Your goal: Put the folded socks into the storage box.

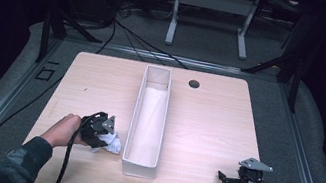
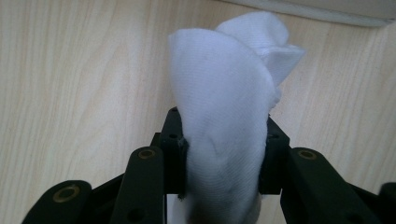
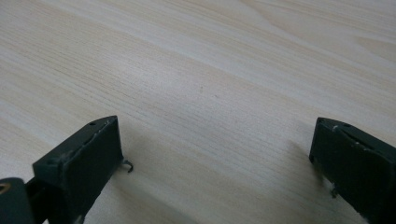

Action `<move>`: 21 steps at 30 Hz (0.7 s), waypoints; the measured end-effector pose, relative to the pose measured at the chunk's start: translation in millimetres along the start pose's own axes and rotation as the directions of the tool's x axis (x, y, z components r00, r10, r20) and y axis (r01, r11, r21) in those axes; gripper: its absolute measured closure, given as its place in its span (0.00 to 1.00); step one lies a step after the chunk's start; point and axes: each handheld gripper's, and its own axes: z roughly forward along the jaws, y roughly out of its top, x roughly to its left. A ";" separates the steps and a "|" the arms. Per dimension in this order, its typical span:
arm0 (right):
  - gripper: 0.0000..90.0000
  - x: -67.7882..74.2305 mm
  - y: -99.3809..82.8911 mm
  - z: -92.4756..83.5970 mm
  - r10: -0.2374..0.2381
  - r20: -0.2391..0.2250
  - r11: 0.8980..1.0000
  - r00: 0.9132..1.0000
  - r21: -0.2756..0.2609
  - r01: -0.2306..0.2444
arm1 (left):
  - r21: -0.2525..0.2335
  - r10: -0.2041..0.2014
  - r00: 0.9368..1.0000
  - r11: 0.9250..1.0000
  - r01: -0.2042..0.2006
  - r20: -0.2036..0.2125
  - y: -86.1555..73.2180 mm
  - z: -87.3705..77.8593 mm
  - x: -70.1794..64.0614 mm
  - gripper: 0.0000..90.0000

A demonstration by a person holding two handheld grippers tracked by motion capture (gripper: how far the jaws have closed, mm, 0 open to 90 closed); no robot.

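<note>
A white cloth (image 2: 224,107), bunched up, sits between the two black jaws of my left gripper (image 2: 223,154), which is shut on it. In the high view the same cloth (image 1: 111,142) lies on the wooden table just left of a long white box (image 1: 148,119), with my left gripper (image 1: 103,134) over it. My right gripper (image 1: 226,180) rests near the table's front right corner. Its jaws stand wide apart in the right gripper view (image 3: 215,158), and only bare wood lies between them.
The long white box runs from the table's front edge toward the back at the middle, and pale fabric lies inside it. A small round hole (image 1: 194,84) sits in the tabletop at the back. Cables and a frame stand on the floor behind.
</note>
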 end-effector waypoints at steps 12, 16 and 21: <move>0.02 0.1 -0.2 0.5 0.002 0.001 1.000 1.000 -0.007 -0.002 | -0.017 0.010 1.000 1.000 -0.010 -0.020 -0.3 -17.9 0.6 0.70; 0.02 0.1 -0.2 0.5 0.002 0.002 1.000 1.000 -0.007 -0.002 | -0.024 0.010 1.000 1.000 -0.010 -0.028 -0.4 -25.5 1.2 0.70; 0.02 0.1 -0.2 0.5 0.002 0.001 1.000 1.000 -0.007 -0.002 | -0.024 0.009 0.999 1.000 -0.009 -0.037 -0.5 -35.7 3.0 0.70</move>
